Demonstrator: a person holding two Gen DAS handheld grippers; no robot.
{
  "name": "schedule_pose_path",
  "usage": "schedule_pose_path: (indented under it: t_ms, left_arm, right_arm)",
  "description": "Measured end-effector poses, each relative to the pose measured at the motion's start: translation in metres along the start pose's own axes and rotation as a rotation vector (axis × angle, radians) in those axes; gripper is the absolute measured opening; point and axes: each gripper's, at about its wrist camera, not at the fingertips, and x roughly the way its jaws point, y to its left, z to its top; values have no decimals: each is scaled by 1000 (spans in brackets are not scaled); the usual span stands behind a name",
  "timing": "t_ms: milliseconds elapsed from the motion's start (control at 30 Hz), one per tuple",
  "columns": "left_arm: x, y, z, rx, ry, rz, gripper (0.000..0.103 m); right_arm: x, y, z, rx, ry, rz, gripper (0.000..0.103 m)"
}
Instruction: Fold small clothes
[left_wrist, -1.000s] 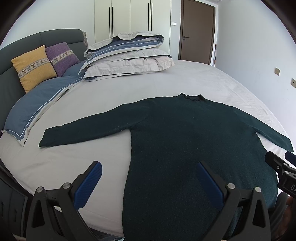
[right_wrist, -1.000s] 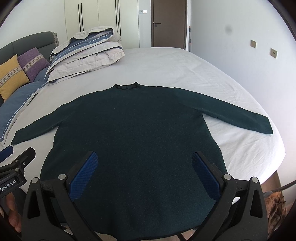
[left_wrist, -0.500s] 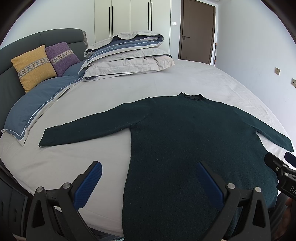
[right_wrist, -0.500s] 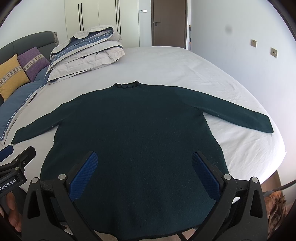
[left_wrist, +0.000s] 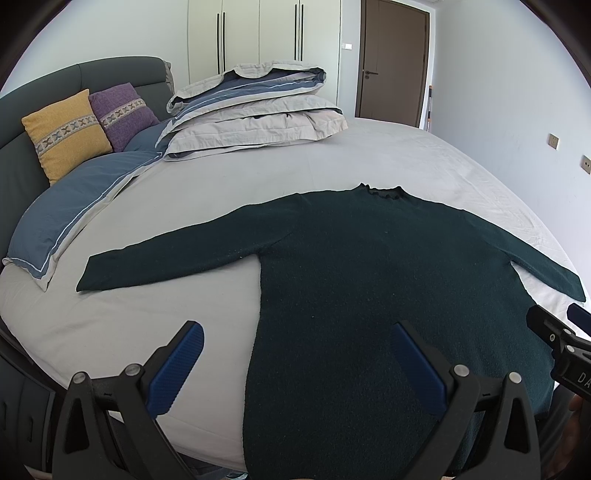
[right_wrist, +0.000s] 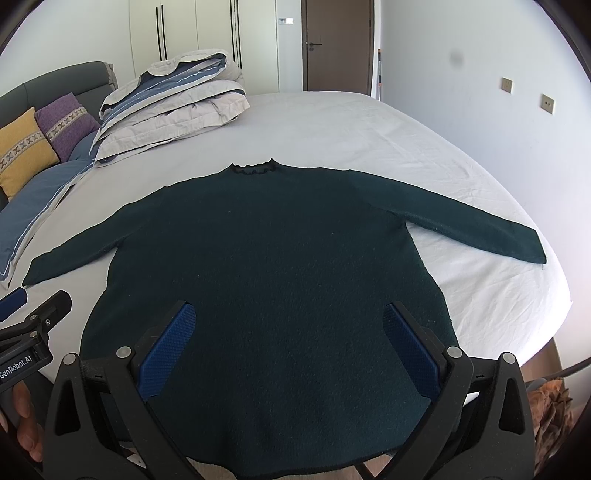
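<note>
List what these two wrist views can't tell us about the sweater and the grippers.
- Sweater hem: left wrist view, cut off by the bottom edge and the left gripper.
- Sweater's underside: both views, hidden by its own top layer.
- Right gripper height above the knit: right wrist view, no side angle.
- Bed near edge: both views, behind the gripper bodies.

Read "GenRobot.AI", white on black, on the left gripper (right_wrist: 22, 321) body at the right wrist view's left edge. Made out only "DA", cut off by the frame, on the right gripper (left_wrist: 570, 328) body in the left wrist view. Found no other legible text.
</note>
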Motion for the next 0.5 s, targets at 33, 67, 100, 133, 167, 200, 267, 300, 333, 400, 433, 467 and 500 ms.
schedule_pose_path:
  t_ms: [33, 67, 100, 133, 167, 200, 267, 300, 333, 400, 433, 467, 500]
  left_arm:
    - [0, 0, 0, 0, 0, 1, 103]
    - [0, 0, 0, 0, 0, 0, 103]
    - [0, 0, 0, 0, 0, 0, 103]
    - [0, 0, 0, 0, 0, 0, 103]
    - [0, 0, 0, 0, 0, 0, 103]
    - [1, 0, -1, 0, 0, 0, 103]
    - [1, 0, -1, 0, 1, -1, 103]
    - [4, 0, -9, -1, 2, -1, 103]
    - [4, 0, -9, -1, 2, -1, 103]
    - [4, -1, -10, -2, 1, -2, 103]
    - [4, -1, -10, -1, 2, -1, 103]
    - [4, -1, -10, -1, 2, -2, 103]
    - [4, -1, -10, -1, 2, -2, 103]
  right_arm:
    - [0, 0, 0, 0, 1, 1, 103]
    - [0, 0, 0, 0, 1, 1, 103]
    - [0, 0, 0, 0, 0, 0, 103]
    - [0, 0, 0, 0, 0, 1, 103]
    - [0, 0, 0, 0, 1, 0, 103]
    - [0, 0, 0, 0, 1, 1, 103]
    - [0, 0, 0, 0, 1, 1, 103]
    - [0, 0, 0, 0, 1, 1, 103]
    - [0, 0, -1, -1, 2, 0, 103]
    - [1, 2, -3, -2, 2, 0, 103]
    - [1, 2, -3, -2, 2, 0, 103]
    - [1, 2, -3, -1, 3, 0, 103]
    - [1, 2, -4, -1, 4, 1, 103]
